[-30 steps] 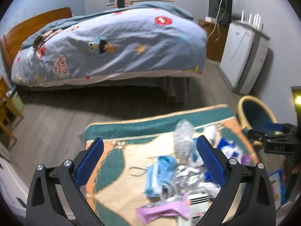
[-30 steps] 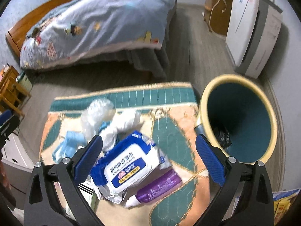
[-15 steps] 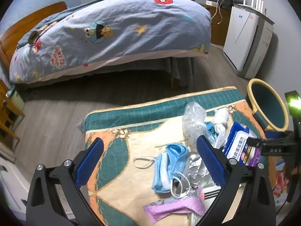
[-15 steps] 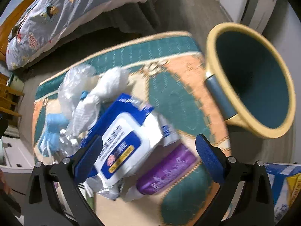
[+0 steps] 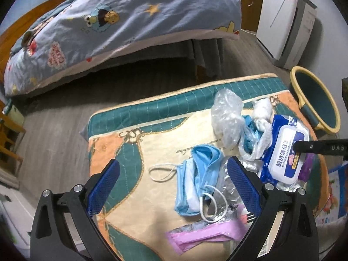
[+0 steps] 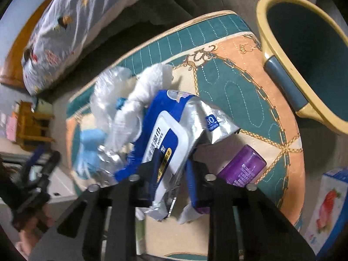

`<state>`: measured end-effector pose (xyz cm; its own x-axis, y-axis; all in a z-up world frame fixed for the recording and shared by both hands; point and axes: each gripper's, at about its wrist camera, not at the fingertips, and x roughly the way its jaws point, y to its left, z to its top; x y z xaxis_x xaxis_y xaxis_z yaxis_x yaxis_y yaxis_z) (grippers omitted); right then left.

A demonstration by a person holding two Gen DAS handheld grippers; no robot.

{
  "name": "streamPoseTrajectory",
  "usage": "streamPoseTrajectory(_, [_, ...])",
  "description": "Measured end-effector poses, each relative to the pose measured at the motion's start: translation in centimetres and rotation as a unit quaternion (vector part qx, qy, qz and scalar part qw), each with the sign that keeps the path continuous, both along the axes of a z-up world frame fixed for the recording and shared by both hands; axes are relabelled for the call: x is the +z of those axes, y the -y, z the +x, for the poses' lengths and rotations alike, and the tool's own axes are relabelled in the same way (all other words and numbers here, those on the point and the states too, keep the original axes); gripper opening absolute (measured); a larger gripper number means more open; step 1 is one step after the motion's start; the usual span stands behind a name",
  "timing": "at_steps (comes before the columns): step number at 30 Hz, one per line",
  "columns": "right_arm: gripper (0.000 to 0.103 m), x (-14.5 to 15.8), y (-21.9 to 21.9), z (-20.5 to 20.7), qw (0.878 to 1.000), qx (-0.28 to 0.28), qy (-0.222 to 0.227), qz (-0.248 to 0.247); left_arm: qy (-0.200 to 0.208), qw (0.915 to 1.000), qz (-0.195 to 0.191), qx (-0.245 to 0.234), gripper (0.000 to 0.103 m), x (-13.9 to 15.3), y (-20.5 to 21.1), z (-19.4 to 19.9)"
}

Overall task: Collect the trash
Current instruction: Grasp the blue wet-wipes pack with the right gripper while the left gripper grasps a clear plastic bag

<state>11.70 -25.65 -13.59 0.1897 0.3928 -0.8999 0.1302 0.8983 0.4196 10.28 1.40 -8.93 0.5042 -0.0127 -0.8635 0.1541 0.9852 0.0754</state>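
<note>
Trash lies on a patterned cloth (image 5: 134, 152): a blue and white wet-wipes pack (image 5: 285, 152), blue face masks (image 5: 200, 174), a clear plastic bag (image 5: 228, 117), white tissue (image 5: 262, 108), foil (image 5: 226, 182) and a pink wrapper (image 5: 202, 235). My left gripper (image 5: 171, 187) is open above the masks. My right gripper (image 6: 174, 169) is shut on the wet-wipes pack (image 6: 169, 130), tilting it up off the cloth; it also shows in the left wrist view (image 5: 322, 148). A yellow and teal bin (image 6: 304, 50) stands at the right.
A purple tube (image 6: 241, 167) lies by the pack. A bed (image 5: 121, 26) with a cartoon duvet stands behind. A white appliance (image 5: 285, 21) is at the back right. A strawberry-printed box (image 6: 328, 200) sits at the right. A wooden chair (image 6: 30, 124) stands at the left.
My right gripper has come down and closed on the wet-wipes pack, lifting one end. My left gripper has moved closer over the masks and stays open.
</note>
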Motion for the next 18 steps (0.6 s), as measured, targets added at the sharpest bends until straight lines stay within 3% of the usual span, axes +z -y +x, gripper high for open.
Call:
streamPoseTrajectory(4, [0.012, 2.0, 0.2, 0.0, 1.000, 0.010, 0.023, -0.003, 0.004, 0.9999, -0.013, -0.001, 0.098, 0.3, 0.2, 0.0])
streamPoseTrajectory(9, [0.011, 5.6, 0.3, 0.2, 0.995, 0.024, 0.084, -0.053, 0.008, 0.9995, -0.030, 0.001, 0.098, 0.7, 1.2, 0.3])
streamPoseTrajectory(14, [0.011, 8.2, -0.1, 0.6, 0.980, 0.051, 0.154, -0.116, 0.015, 0.9989, -0.044, 0.000, 0.098, 0.8, 2.8, 1.5])
streamPoseTrajectory(18, [0.011, 8.4, 0.5, 1.7, 0.972, 0.069, 0.172, -0.144, 0.011, 0.9987, -0.050, 0.005, 0.097, 0.5, 4.0, 3.2])
